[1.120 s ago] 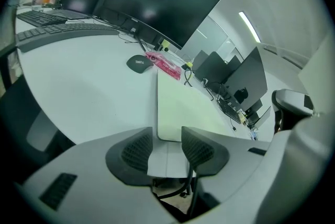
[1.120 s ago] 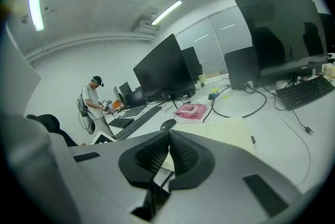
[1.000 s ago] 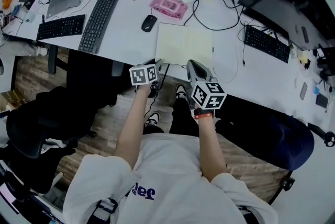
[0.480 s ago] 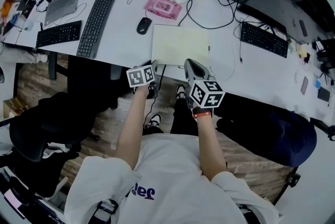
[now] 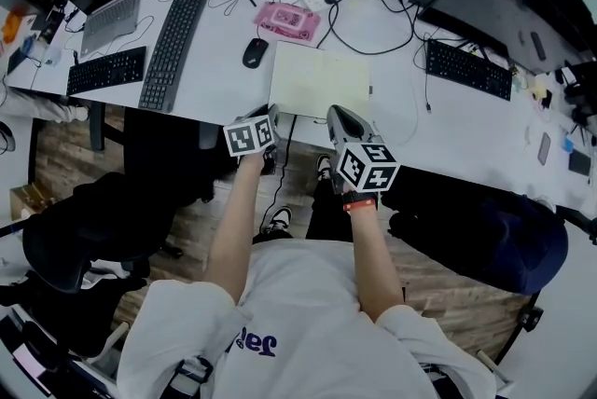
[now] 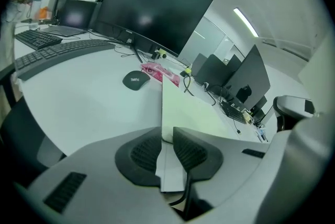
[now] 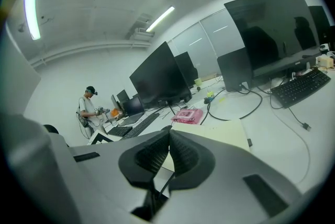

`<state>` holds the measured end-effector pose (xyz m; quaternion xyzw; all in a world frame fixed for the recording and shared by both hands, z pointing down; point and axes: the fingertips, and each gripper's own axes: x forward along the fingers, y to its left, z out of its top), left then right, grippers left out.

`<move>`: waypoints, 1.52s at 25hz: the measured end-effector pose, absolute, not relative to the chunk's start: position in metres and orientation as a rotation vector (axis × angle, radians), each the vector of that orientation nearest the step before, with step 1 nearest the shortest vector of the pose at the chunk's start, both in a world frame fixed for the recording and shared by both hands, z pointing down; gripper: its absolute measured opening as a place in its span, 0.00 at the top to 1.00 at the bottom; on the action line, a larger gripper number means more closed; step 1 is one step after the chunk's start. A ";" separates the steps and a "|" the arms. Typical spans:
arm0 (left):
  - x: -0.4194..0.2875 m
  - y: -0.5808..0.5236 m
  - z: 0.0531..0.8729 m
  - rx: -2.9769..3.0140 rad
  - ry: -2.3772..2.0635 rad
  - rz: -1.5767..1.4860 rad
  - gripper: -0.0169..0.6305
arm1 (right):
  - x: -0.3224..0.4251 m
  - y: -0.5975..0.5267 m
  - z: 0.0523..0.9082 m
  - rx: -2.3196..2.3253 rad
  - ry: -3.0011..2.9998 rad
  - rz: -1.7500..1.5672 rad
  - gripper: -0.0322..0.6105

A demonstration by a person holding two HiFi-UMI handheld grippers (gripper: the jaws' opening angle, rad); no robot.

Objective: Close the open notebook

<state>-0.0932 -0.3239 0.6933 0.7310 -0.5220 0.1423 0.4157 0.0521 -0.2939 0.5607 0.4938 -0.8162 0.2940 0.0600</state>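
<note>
As the left gripper (image 6: 166,150) closes round the near-left corner of the notebook (image 5: 322,82), at the worktop (image 5: 222,82) front edge, the right gripper (image 7: 168,152) hovers clenched, empty.

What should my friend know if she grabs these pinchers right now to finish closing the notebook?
Left gripper: jaws closing around the notebook's near left corner. A thin edge stands between the pads, not clearly pinched yet.
Right gripper: shut, empty, near the notebook's near right edge.
Notebook: flat on the white table, pale pages up, just in front of both grippers.
Done: left gripper is at the corner.
Left: finish the pinch, then probably lift that side and fold it over until the notebook is closed.
</note>
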 end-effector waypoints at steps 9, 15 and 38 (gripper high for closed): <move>-0.088 -0.336 0.671 1.917 -1.320 0.372 0.86 | 0.060 -0.297 0.551 1.543 -2.480 0.885 0.93; -0.082 -0.344 0.655 1.964 -1.323 0.378 0.88 | 0.066 -0.299 0.545 1.568 -2.480 0.885 0.93; -0.016 -0.331 0.610 2.167 -1.235 0.361 0.92 | 0.100 -0.287 0.534 1.656 -2.487 0.893 0.93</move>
